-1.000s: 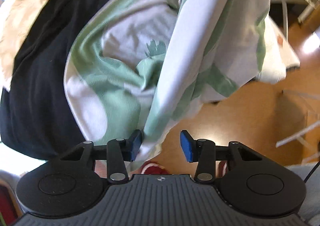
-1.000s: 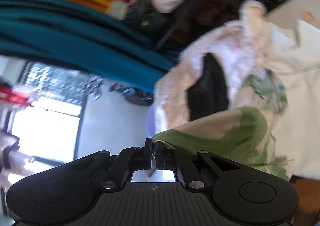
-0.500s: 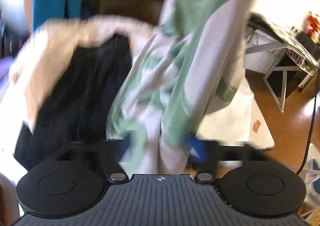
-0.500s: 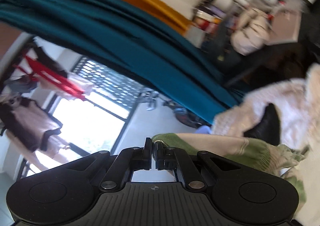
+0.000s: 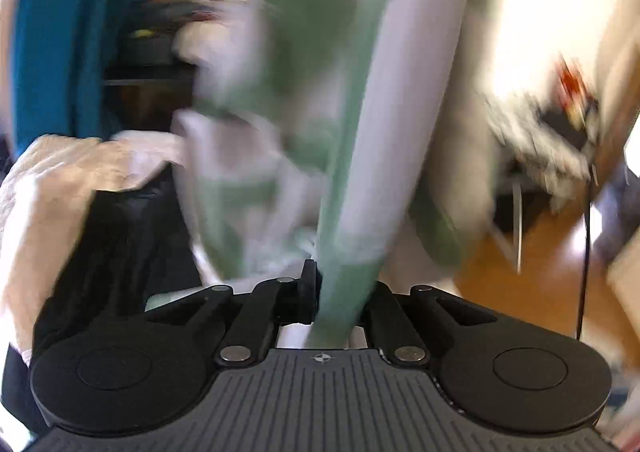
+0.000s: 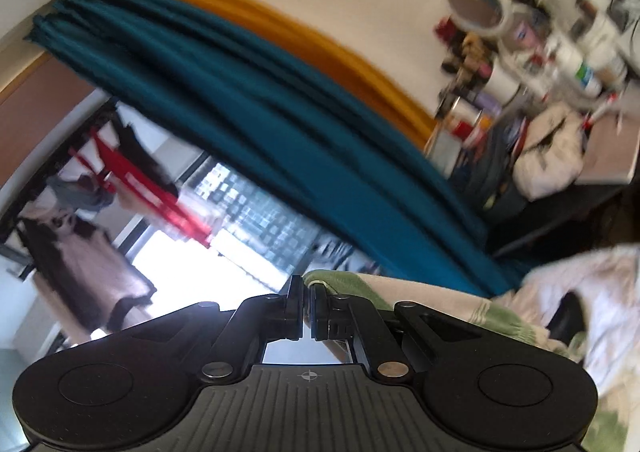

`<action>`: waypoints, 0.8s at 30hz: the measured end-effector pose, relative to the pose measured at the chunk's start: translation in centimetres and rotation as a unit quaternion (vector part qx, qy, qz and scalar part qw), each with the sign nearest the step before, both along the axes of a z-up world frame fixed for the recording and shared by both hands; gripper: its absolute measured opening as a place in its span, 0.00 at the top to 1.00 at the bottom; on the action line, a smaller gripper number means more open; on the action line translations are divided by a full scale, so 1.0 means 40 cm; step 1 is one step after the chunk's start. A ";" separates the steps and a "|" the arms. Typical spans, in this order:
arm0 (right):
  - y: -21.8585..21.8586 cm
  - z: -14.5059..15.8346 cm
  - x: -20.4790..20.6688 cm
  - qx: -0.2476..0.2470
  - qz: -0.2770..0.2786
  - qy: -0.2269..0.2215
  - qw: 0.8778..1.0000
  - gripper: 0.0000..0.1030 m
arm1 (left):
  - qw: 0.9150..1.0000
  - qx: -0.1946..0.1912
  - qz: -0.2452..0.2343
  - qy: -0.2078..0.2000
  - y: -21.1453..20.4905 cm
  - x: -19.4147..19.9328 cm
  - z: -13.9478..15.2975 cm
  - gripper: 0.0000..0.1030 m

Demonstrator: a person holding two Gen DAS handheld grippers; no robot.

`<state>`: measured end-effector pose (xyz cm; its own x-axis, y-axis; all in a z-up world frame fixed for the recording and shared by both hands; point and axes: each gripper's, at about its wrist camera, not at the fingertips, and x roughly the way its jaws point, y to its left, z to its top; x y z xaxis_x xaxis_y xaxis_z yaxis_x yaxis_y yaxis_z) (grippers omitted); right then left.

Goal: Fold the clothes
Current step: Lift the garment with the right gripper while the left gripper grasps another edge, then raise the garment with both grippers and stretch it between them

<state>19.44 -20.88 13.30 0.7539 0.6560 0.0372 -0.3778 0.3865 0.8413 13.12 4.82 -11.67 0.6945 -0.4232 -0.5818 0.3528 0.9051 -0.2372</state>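
Daylight is flooding in through the window (image 6: 168,252), blowing out to white beside the teal curtain (image 6: 256,124). Motion blur is smearing the green-and-white garment (image 5: 360,112); background right of it is glaring, overexposed. Fisheye distortion is bending both views' edges.

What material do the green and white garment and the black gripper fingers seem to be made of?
The green and white garment: thin woven or knit fabric, matte, probably cotton or a blend; it hangs in soft folds. Blur hides the weave. The fingers of the right gripper: hard black plastic, slightly glossy, with metal pivot pins.
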 end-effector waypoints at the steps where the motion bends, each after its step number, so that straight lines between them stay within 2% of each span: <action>1: -0.021 0.009 0.013 -0.001 -0.016 0.000 1.000 0.97 | 1.000 0.010 0.015 -0.015 0.025 0.020 0.034 0.97; 5: -0.099 0.049 0.056 0.014 -0.071 -0.016 0.997 0.97 | 0.993 0.038 0.061 -0.091 0.104 0.067 0.221 0.97; 8: -0.147 0.074 0.060 0.042 -0.101 -0.037 0.993 0.97 | 0.983 0.052 0.092 -0.151 0.158 0.092 0.375 0.97; 10: -0.170 0.072 0.055 0.055 -0.117 -0.052 0.990 0.97 | 0.982 0.062 0.076 -0.163 0.168 0.096 0.438 0.95; 12: -0.187 0.043 0.050 0.063 -0.131 -0.049 0.988 0.97 | 0.982 0.092 0.044 -0.158 0.164 0.105 0.456 0.95; 14: -0.198 -0.020 0.048 0.064 -0.138 -0.019 0.988 0.97 | 0.979 0.142 0.027 -0.147 0.154 0.112 0.407 0.95; 16: -0.204 -0.118 0.041 0.055 -0.144 0.035 0.987 0.97 | 0.980 0.171 0.010 -0.099 0.149 0.114 0.306 0.95; 18: -0.202 -0.239 0.025 0.034 -0.151 0.112 0.982 0.97 | 0.981 0.191 -0.006 -0.038 0.146 0.113 0.190 0.95; 20: -0.194 -0.382 0.000 0.012 -0.153 0.196 0.969 0.97 | 0.979 0.200 -0.014 0.034 0.149 0.103 0.060 0.95; 22: -0.179 -0.531 -0.033 -0.015 -0.147 0.277 0.949 0.97 | 0.974 0.202 -0.007 0.098 0.155 0.087 -0.063 0.95; 24: -0.159 -0.666 -0.070 -0.065 -0.142 0.342 0.927 0.97 | 0.975 0.189 -0.017 0.114 0.148 0.042 -0.147 0.92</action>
<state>16.63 -27.24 -13.35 0.7150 0.3935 -0.5778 0.3582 0.5036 0.7862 14.78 10.75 -17.56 0.5177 -0.1684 -0.8388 0.3613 0.9318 0.0359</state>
